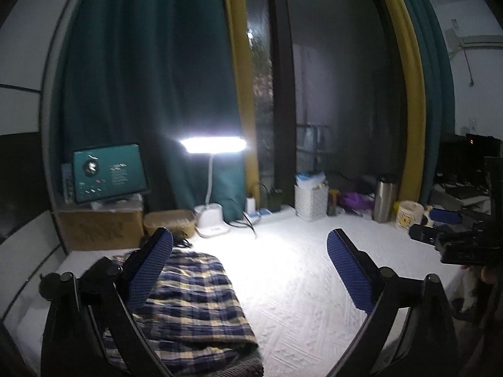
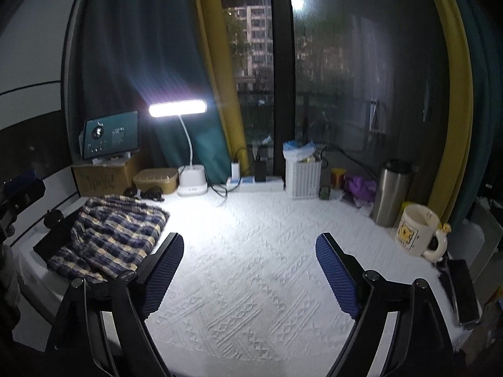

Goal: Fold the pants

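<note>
1. L gripper (image 1: 250, 246) & R gripper (image 2: 250, 251): jaws wide, nothing between.
2. Plaid pants (image 2: 110, 235): folded bundle, table's (image 2: 251, 267) left side.
3. Risk: loose top layer may slump; mug (image 2: 415, 232) near R gripper, could get knocked.

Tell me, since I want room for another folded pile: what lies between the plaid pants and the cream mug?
In the right wrist view, only bare white textured cloth separates the folded blue-and-yellow plaid pants from the cream ceramic mug.

No legible text: tablet screen (image 2: 110, 135), cardboard box (image 2: 100, 179) scrawl and mug (image 2: 416, 230) print all probably too blurred.
</note>
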Tool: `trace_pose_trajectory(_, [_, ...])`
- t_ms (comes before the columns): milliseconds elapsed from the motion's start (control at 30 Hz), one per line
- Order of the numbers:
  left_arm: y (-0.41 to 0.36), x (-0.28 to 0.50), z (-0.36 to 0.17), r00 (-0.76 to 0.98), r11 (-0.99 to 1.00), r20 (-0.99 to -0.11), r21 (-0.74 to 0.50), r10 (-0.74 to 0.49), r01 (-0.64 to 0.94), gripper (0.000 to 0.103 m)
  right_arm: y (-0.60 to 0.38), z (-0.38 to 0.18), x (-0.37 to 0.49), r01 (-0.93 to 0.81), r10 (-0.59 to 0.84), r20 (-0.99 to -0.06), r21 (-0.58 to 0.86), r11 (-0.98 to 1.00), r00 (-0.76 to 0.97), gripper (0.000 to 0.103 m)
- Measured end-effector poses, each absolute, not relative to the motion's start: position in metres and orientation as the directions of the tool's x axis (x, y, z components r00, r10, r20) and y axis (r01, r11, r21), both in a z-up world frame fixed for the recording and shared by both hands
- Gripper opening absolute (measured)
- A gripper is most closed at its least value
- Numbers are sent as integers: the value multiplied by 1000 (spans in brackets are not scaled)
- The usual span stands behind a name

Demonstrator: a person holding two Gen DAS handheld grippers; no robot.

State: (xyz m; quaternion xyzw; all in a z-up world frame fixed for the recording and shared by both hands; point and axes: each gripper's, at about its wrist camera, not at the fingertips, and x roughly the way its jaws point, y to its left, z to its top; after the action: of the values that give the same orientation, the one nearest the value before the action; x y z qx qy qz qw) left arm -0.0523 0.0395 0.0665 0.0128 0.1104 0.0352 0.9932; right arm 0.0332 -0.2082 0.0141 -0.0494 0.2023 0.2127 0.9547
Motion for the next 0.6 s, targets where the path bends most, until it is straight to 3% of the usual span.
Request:
trace_pose_trajectory(367, [64, -75, 72, 963, 974, -149, 27, 226, -225, 102, -196, 34, 11, -439, 407, -320, -31, 898, 855, 99])
trace_pose_trajectory(600, [78, -79, 65, 946, 957, -148, 52, 289, -284, 102, -184, 26, 14, -432, 392, -342, -48, 901, 854, 100])
